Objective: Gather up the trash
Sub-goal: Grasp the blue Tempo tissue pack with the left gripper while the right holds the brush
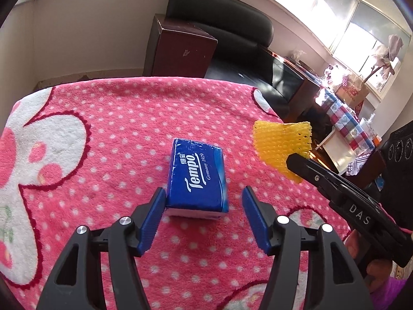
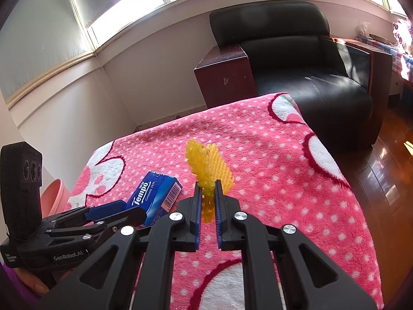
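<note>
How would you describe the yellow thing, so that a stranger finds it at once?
Look at the pink blanket with white dots. Above it, the right gripper is shut on a yellow foam net. Its neighbour, the tissue pack, is blue, boxy and lies flat; the net is soft, meshed and lifted.

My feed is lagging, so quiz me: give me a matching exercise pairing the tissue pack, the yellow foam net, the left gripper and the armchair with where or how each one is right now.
Things:
1. tissue pack
2. yellow foam net
3. left gripper
4. armchair

States:
A. open, jaws on either side of a blue item
B. standing beyond the far edge of the pink blanket
C. pinched in the right gripper, lifted off the blanket
D. lying flat on the blanket

Pairs: 1-D, 2-C, 3-A, 4-B
</note>
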`<state>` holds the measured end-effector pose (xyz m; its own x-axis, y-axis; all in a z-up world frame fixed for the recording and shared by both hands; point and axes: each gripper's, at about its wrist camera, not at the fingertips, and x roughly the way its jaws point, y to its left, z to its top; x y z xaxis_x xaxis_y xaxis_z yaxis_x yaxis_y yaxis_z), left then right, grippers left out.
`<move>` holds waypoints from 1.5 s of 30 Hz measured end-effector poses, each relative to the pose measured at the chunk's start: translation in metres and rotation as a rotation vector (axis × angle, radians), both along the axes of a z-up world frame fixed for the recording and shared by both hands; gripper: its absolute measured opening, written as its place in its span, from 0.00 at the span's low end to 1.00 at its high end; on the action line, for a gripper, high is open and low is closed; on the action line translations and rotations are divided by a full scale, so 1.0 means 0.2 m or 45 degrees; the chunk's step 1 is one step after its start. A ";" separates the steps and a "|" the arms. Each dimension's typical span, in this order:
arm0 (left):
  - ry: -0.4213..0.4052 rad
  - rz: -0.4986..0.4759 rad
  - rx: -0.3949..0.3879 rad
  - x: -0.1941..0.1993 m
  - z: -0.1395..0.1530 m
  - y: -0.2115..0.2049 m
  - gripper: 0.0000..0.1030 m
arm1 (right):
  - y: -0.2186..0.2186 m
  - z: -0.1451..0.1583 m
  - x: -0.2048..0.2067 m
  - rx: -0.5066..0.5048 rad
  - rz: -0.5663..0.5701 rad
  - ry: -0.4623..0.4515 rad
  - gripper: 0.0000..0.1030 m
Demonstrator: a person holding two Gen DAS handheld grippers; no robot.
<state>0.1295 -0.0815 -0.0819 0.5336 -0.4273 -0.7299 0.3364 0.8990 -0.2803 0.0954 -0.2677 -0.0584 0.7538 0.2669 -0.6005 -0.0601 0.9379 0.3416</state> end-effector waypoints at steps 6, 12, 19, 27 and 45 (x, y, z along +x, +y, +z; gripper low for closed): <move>-0.040 0.027 0.146 0.00 -0.02 -0.08 0.59 | -0.02 -0.01 0.00 0.034 -0.001 0.000 0.09; -0.076 0.045 0.233 -0.03 -0.05 -0.11 0.58 | -0.03 -0.01 0.00 0.053 0.002 0.003 0.09; -0.082 0.090 0.242 -0.05 -0.05 -0.08 0.51 | -0.03 0.00 -0.01 0.037 -0.001 -0.009 0.09; -0.141 0.130 0.161 -0.17 0.07 0.05 0.51 | 0.00 0.01 -0.02 0.011 0.022 -0.024 0.09; -0.283 0.362 0.050 -0.59 0.34 0.50 0.51 | 0.43 0.21 -0.22 -0.020 0.353 -0.139 0.09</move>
<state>0.0112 0.0192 -0.0130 0.7744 -0.2130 -0.5957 0.1201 0.9740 -0.1922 0.0505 -0.1807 -0.0155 0.7136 0.4630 -0.5257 -0.3502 0.8857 0.3047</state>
